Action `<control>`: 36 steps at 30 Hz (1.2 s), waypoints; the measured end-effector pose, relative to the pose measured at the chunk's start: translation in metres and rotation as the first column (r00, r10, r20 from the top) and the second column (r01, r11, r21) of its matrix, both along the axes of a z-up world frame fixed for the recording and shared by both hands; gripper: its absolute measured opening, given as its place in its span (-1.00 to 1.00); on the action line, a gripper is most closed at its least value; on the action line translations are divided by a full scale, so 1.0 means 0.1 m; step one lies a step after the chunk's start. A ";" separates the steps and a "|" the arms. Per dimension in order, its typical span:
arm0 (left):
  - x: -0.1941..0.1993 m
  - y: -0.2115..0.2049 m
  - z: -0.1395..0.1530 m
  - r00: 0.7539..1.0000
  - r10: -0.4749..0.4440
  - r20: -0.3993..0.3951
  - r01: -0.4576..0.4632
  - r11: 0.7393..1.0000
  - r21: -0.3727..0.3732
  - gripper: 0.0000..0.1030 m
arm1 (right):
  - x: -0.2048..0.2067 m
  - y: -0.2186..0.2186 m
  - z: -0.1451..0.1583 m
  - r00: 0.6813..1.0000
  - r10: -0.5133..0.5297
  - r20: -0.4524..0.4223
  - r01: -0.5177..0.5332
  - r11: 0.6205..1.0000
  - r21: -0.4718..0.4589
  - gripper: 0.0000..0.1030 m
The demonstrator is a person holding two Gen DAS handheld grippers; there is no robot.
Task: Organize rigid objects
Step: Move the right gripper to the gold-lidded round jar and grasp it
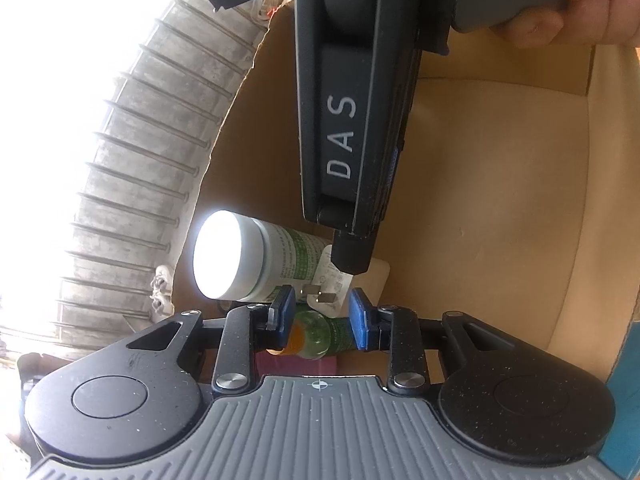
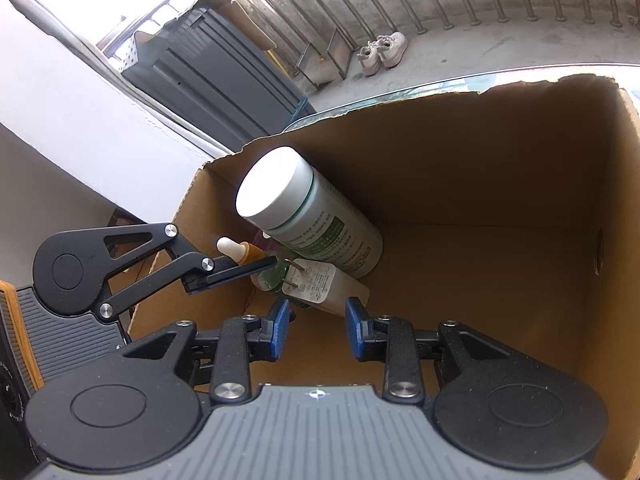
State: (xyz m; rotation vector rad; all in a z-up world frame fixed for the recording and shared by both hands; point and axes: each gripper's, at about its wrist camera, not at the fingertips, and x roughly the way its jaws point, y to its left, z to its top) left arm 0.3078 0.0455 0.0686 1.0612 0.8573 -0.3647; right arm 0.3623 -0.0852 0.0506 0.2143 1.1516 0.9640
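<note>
Charger (image 2: pixel 316 280) before bottle (image 2: pixel 316 220), in box (image 2: pixel 500 280).

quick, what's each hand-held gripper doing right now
left hand-held gripper: open, holding nothing
right hand-held gripper: open, holding nothing, just short of the white charger

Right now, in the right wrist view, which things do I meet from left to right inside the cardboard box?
Dropper bottle with white bulb → green bottle → white plug charger → bare far wall of the cardboard box. The big white-capped bottle overlaps several, so it is left out.
</note>
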 end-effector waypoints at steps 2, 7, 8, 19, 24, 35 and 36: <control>-0.03 0.02 0.08 1.000 0.014 0.005 -0.014 0.999 -0.030 -0.41 | -0.02 -0.02 0.02 1.000 -0.007 0.017 0.007 1.000 0.013 -0.35; -0.41 0.13 0.55 0.993 0.060 0.105 -0.044 0.988 -0.147 -0.41 | -0.13 -0.09 0.24 0.995 -0.015 0.101 0.012 0.999 0.033 -0.35; -0.57 0.18 0.67 0.989 0.080 0.128 -0.053 0.978 -0.202 -0.40 | -0.17 -0.13 0.32 0.993 -0.015 0.117 0.010 0.999 0.047 -0.35; -1.87 0.38 0.52 0.983 0.185 -0.016 -0.139 0.679 -0.721 -0.21 | -1.29 -0.90 1.02 0.941 -0.079 0.328 0.019 0.983 0.181 -0.34; -1.98 0.34 0.09 0.966 0.251 -0.068 -0.195 0.526 -0.828 0.05 | -1.81 -1.13 0.91 0.921 -0.094 0.378 0.059 0.993 0.105 -0.32; -1.72 0.02 -0.44 0.941 0.337 -0.018 -0.211 0.546 -0.811 0.32 | -1.86 -0.96 0.07 0.955 -0.127 0.269 0.124 0.992 0.029 -0.02; -1.69 0.00 -0.46 0.942 0.335 -0.020 -0.213 0.552 -0.806 0.32 | -1.86 -0.95 0.04 0.956 -0.124 0.265 0.118 0.992 0.036 0.02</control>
